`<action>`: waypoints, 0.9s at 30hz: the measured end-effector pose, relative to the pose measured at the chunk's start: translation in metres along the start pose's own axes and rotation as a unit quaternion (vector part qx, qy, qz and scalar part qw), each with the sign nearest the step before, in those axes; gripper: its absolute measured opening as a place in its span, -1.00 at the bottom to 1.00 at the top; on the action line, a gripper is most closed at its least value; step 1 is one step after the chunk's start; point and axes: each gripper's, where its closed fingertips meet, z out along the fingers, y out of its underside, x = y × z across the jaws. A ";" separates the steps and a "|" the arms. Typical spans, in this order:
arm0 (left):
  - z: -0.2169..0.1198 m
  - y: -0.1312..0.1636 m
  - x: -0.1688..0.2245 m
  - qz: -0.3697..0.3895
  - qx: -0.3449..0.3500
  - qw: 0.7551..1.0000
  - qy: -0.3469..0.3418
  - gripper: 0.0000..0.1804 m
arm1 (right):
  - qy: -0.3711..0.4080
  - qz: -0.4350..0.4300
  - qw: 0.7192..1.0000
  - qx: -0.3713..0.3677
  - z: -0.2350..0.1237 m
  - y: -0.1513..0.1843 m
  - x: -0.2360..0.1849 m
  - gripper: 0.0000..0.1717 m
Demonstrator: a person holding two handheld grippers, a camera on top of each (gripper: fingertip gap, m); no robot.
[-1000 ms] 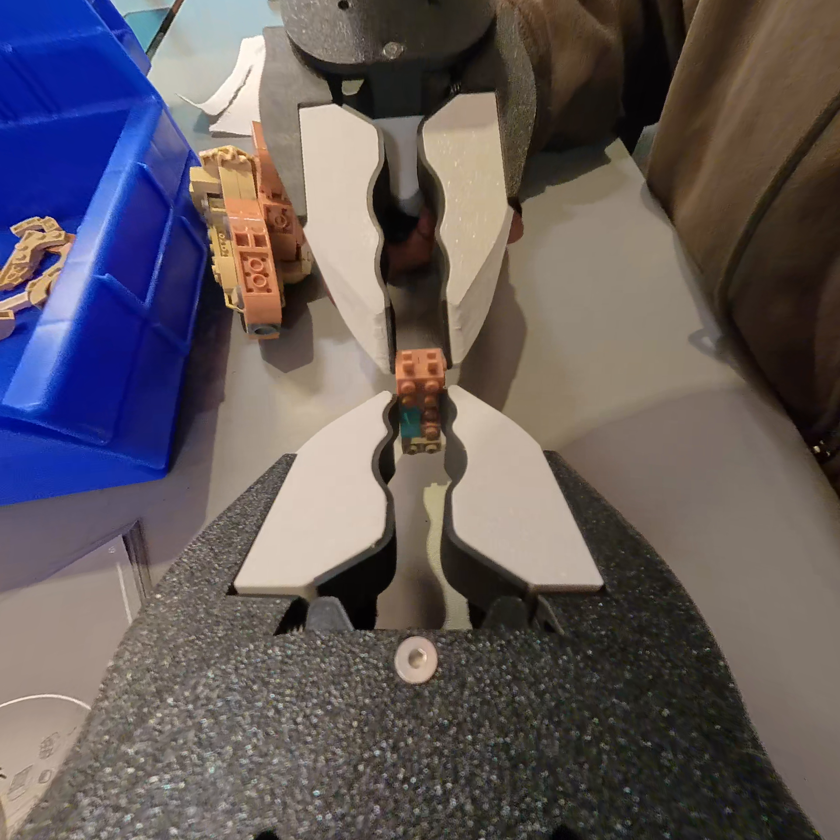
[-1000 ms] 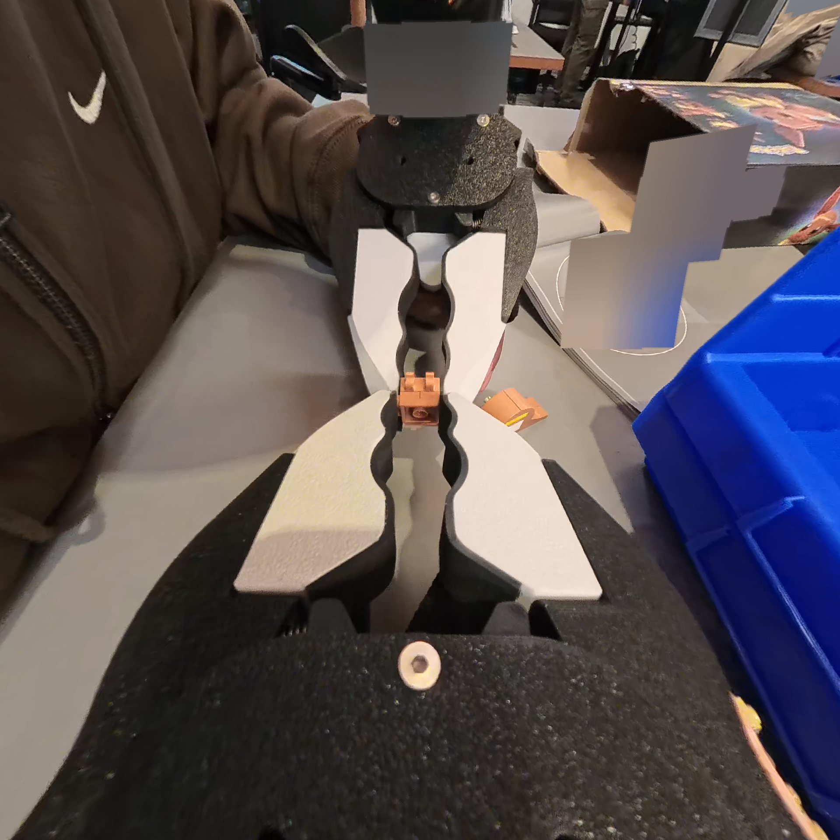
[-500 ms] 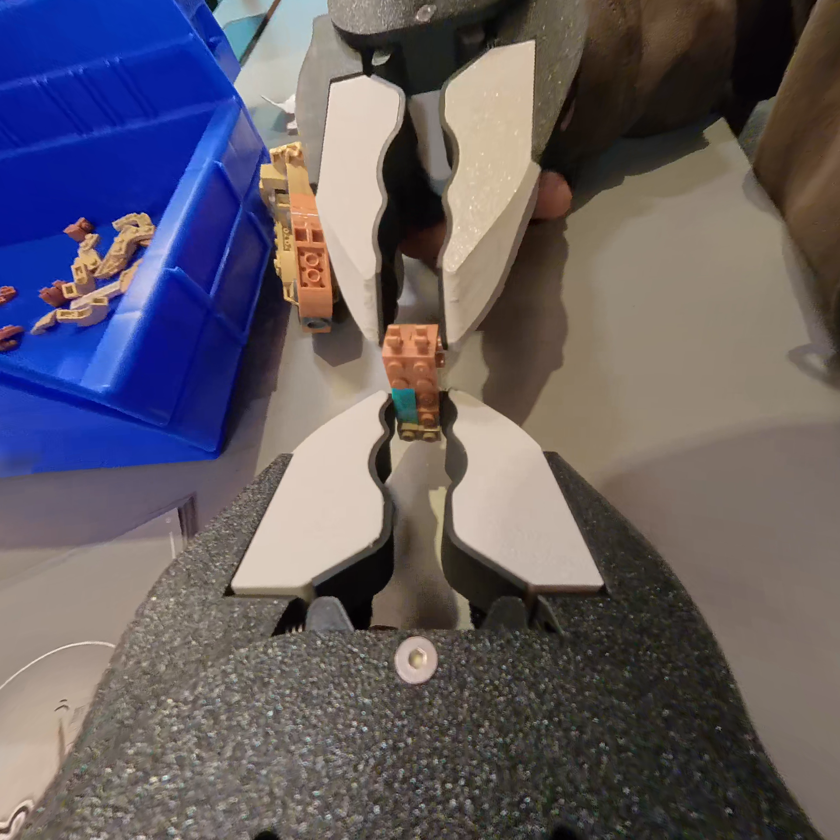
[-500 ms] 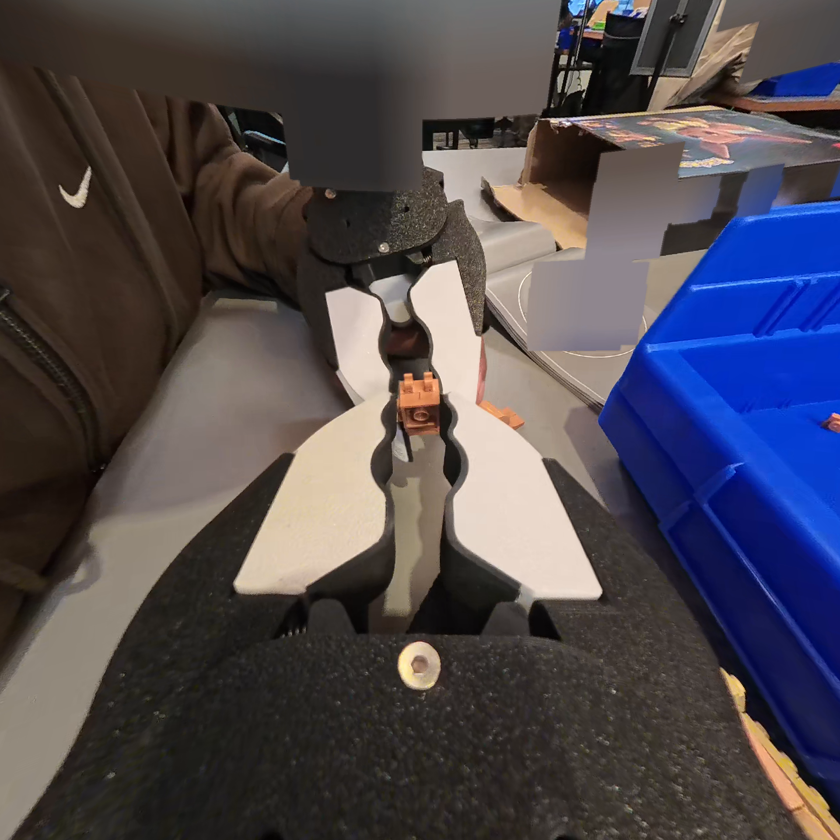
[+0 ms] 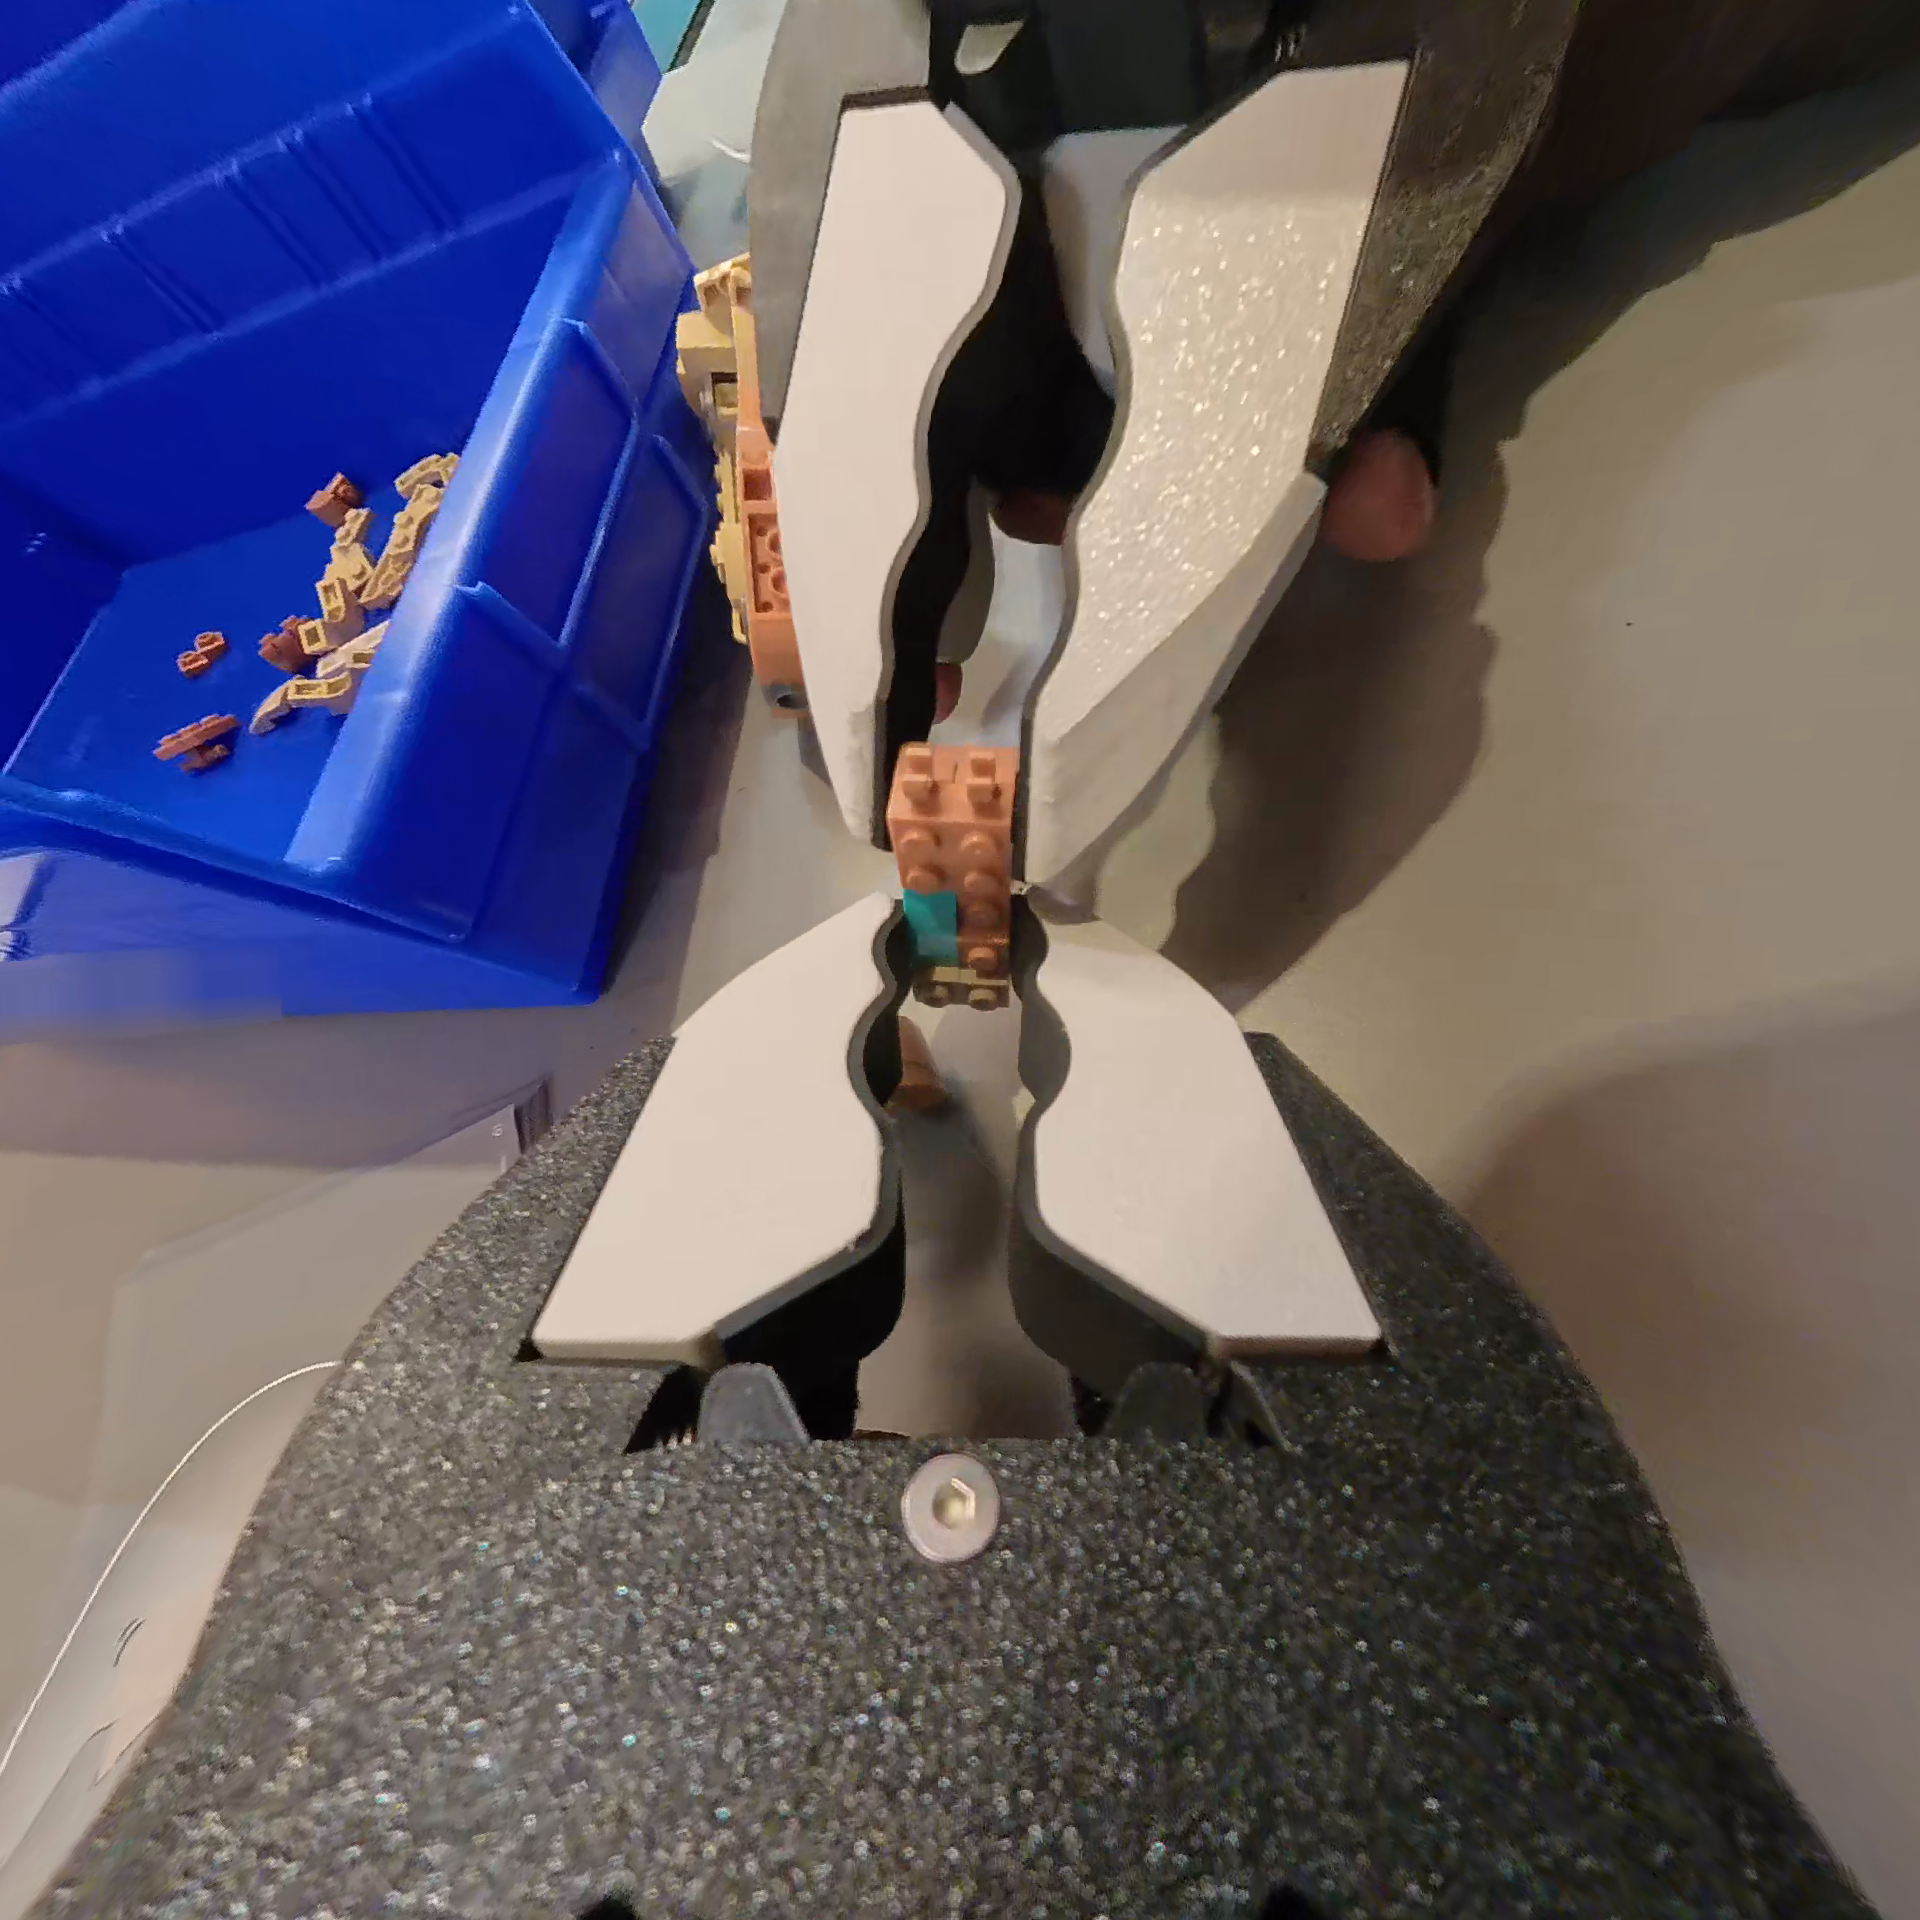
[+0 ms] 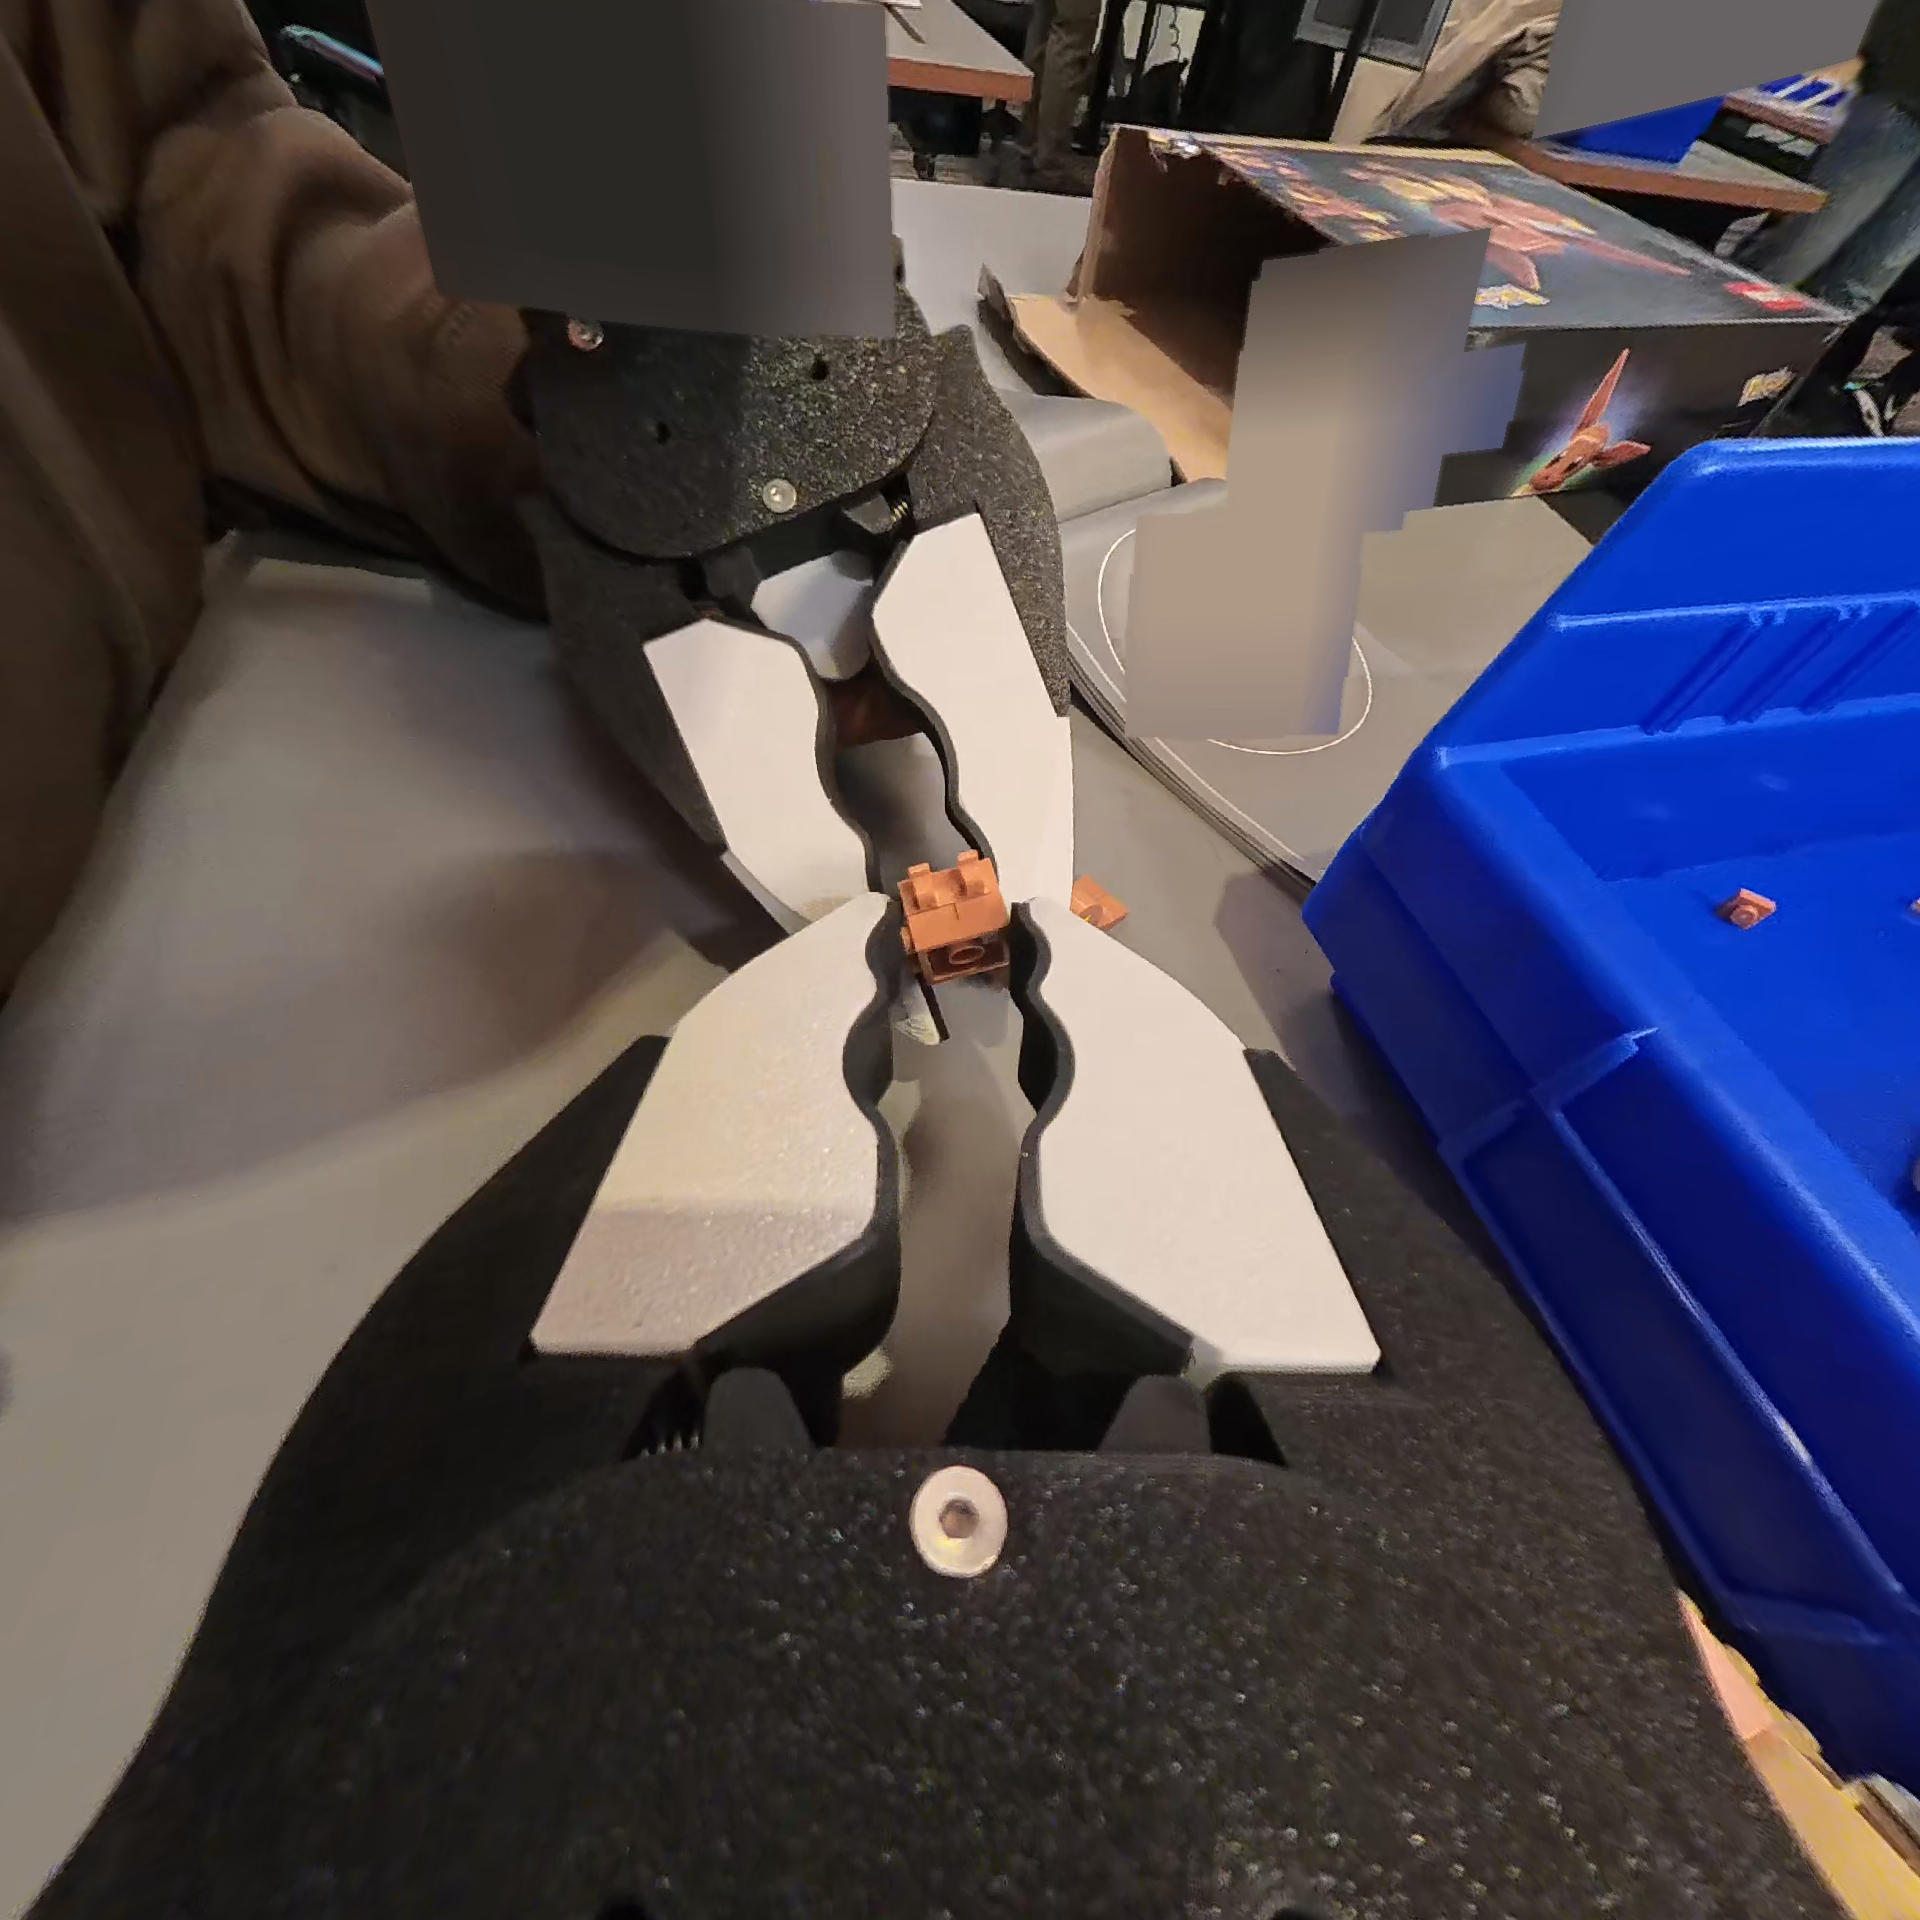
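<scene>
Both tongs are clenched on one small brick stack (image 5: 951,842), end to end. The left tongs (image 5: 958,925) pinch its lower part at the centre of the left wrist view. The right tongs (image 5: 951,821) come down from the top of the frame and pinch its upper orange blocks. Change over the last second: the joined pair drifts toward the blue bin (image 5: 582,582) at upper left, so more of the bin floor and its loose tan and brown pieces (image 5: 332,582) shows. The opposing tongs also loom larger in frame. In the right wrist view the stack (image 6: 951,914) now sits skewed, and the left tongs beyond it lean to the left of the frame, where a second ago they stood straight. Neither grip has let go; the fingers sit close against the stack's sides in both views. The stack is clear of the grey table (image 5: 1558,935), held between the two tips. It is orange studded blocks above, a teal piece on its left side lower down, and a tan plate at the bottom. A tan-and-orange model (image 5: 753,540) lies on the table beside the bin, partly hidden behind the right tongs. One small orange piece (image 6: 1096,902) lies on the table just right of centre in the right wrist view.
</scene>
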 end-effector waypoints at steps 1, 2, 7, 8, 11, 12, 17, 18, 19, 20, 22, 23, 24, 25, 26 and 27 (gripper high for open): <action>0.000 0.000 0.001 0.000 0.000 1.000 0.006 -0.80 | -0.003 -0.003 1.000 -0.002 0.000 0.001 -0.001 -0.77; 0.000 0.001 0.003 0.000 0.000 1.000 0.014 -0.80 | -0.008 -0.009 1.000 -0.004 0.000 0.002 -0.002 -0.77; -0.003 0.000 0.014 -0.008 0.006 0.998 0.067 -0.80 | -0.033 -0.053 0.998 -0.010 -0.003 0.005 -0.011 -0.78; -0.003 0.000 0.015 -0.010 0.007 0.997 0.074 -0.80 | -0.038 -0.056 0.998 -0.010 -0.003 0.006 -0.012 -0.78; -0.004 -0.001 0.020 -0.030 0.010 0.995 0.099 -0.80 | -0.052 -0.063 0.997 -0.006 -0.005 0.005 -0.015 -0.78; -0.005 -0.001 0.021 -0.035 0.010 0.994 0.107 -0.80 | -0.056 -0.066 0.996 -0.005 -0.005 0.006 -0.016 -0.78; -0.008 -0.003 0.030 -0.062 0.010 0.987 0.150 -0.80 | -0.075 -0.087 0.993 -0.002 -0.007 0.006 -0.022 -0.78; -0.009 -0.004 0.032 -0.070 0.012 0.984 0.161 -0.80 | -0.081 -0.089 0.993 -0.001 -0.008 0.006 -0.024 -0.78; -0.010 -0.005 0.033 -0.077 0.013 0.982 0.170 -0.80 | -0.086 -0.091 0.992 0.000 -0.008 0.006 -0.025 -0.78; -0.011 -0.005 0.035 -0.084 0.014 0.980 0.179 -0.80 | -0.090 -0.093 0.992 0.001 -0.009 0.006 -0.026 -0.78; -0.013 -0.006 0.037 -0.098 0.016 0.976 0.196 -0.80 | -0.097 -0.097 0.991 0.003 -0.010 0.005 -0.028 -0.78; -0.014 -0.007 0.038 -0.104 0.019 0.973 0.204 -0.80 | -0.100 -0.099 0.990 0.004 -0.010 0.005 -0.029 -0.78; -0.015 -0.008 0.039 -0.108 0.021 0.971 0.211 -0.80 | -0.104 -0.102 0.989 0.005 -0.011 0.005 -0.031 -0.78; -0.016 -0.009 0.040 -0.110 0.023 0.970 0.217 -0.79 | -0.108 -0.106 0.988 0.004 -0.012 0.005 -0.032 -0.78; -0.017 -0.008 0.041 -0.116 0.022 0.967 0.226 -0.80 | -0.115 -0.118 0.986 -0.002 -0.013 0.008 -0.034 -0.78; -0.020 -0.009 0.039 -0.137 0.028 0.962 0.233 -0.80 | -0.114 -0.138 0.984 -0.016 -0.014 0.013 -0.034 -0.78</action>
